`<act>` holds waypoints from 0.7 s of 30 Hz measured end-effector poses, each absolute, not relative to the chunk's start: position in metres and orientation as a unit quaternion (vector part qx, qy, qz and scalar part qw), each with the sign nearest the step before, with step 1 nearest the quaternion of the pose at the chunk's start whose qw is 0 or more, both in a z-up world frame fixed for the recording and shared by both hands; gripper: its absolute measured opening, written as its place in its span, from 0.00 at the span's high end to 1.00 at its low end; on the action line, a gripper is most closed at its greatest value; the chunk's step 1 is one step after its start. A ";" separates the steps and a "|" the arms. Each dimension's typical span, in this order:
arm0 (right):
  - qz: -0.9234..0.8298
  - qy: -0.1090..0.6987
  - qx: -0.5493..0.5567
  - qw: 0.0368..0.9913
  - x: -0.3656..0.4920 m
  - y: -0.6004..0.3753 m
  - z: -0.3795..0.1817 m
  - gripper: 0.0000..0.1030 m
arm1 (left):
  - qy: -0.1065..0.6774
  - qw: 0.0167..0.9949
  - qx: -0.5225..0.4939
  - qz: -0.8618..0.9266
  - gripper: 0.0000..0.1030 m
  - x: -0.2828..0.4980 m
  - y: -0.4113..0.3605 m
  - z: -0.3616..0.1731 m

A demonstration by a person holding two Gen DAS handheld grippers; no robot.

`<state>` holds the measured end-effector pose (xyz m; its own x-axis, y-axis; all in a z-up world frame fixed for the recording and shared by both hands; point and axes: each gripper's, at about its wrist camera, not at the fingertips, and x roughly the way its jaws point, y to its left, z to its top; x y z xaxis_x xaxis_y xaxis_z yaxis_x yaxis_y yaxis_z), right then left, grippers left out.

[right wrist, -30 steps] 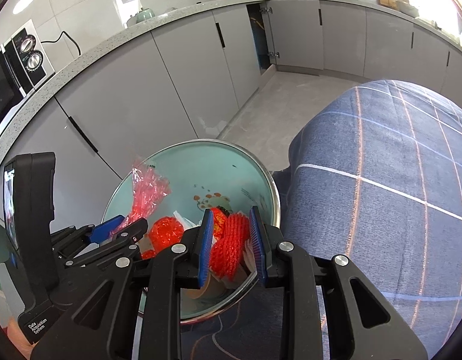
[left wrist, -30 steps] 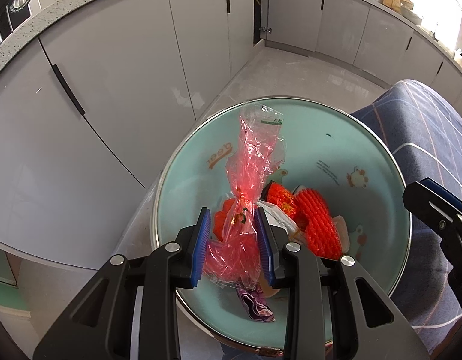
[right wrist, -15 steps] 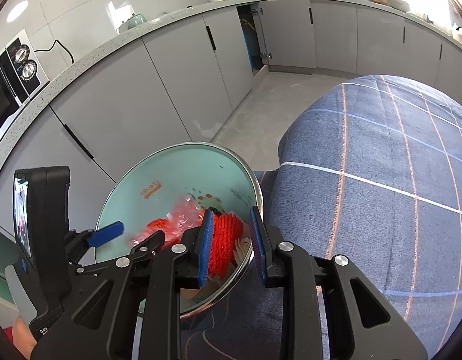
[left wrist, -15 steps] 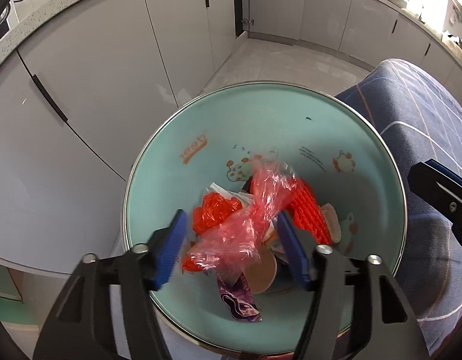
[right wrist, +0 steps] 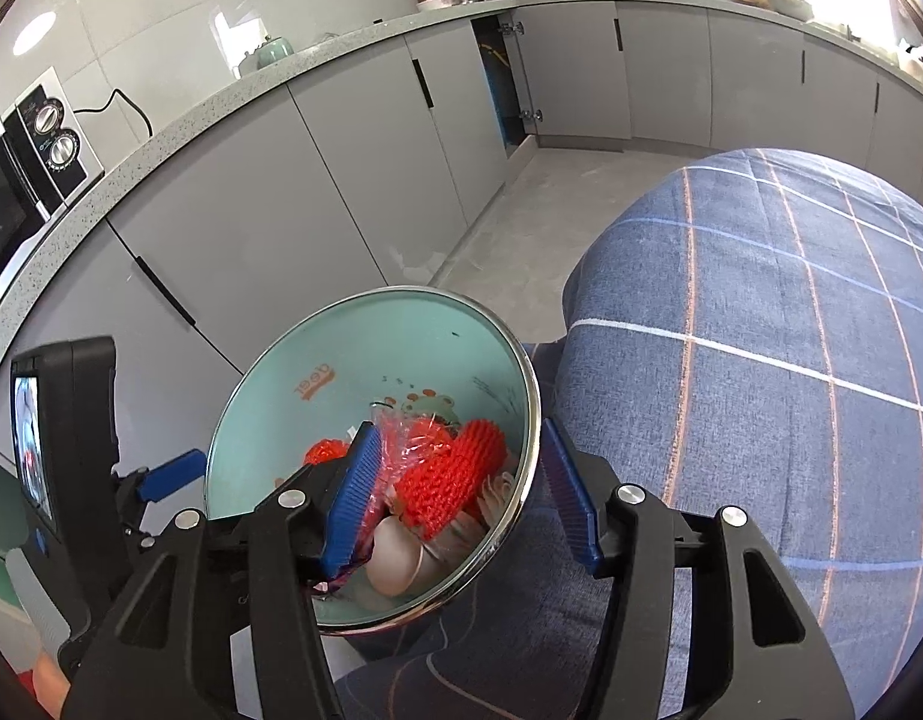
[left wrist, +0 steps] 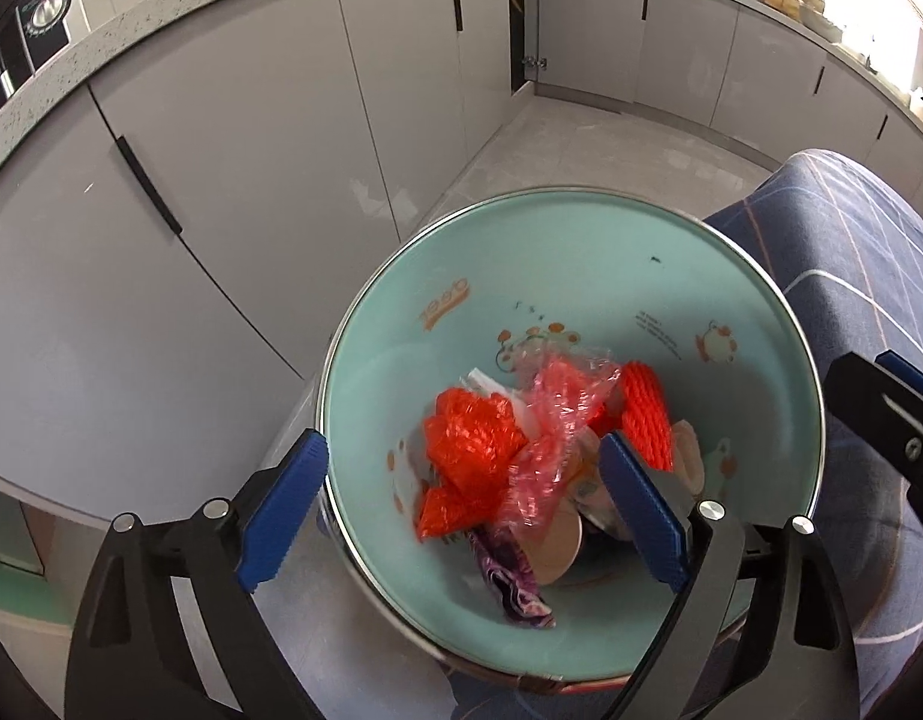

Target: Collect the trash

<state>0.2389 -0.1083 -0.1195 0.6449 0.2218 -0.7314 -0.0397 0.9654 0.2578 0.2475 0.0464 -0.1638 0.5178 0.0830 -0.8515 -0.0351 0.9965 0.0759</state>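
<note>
A teal bowl with a metal rim holds the trash. In it lie a crumpled pink plastic bag, an orange mesh, a red foam net, a purple wrapper and a beige round piece. My left gripper hovers over the bowl, its jaws opening wide, with nothing pressed between them. My right gripper straddles the bowl's right rim with its jaws opening. The foam net lies below and between them, free of the pads.
Grey cabinet doors and a speckled counter with a microwave run behind the bowl. A blue checked cloth covers the surface to the right. Pale floor shows beyond.
The left jaws spread apart and the pink bag dropped from them into the bowl. The right jaws came off the red foam net, which now rests in the bowl.
</note>
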 end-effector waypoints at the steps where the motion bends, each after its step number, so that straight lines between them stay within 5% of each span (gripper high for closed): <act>1: 0.073 0.416 0.112 0.899 0.238 -0.108 -0.120 0.39 | 0.491 0.870 0.027 0.037 0.12 0.246 0.047 -0.164; 21: 0.082 0.408 0.134 0.899 0.187 -0.108 -0.111 0.23 | 0.465 0.883 0.028 0.059 0.11 0.181 0.062 -0.136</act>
<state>0.1873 -0.1081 -0.1111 0.6531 0.2569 -0.7124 -0.0387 0.9508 0.3074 0.1806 0.0619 -0.1360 0.5609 0.1305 -0.8175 -0.0777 0.9914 0.1049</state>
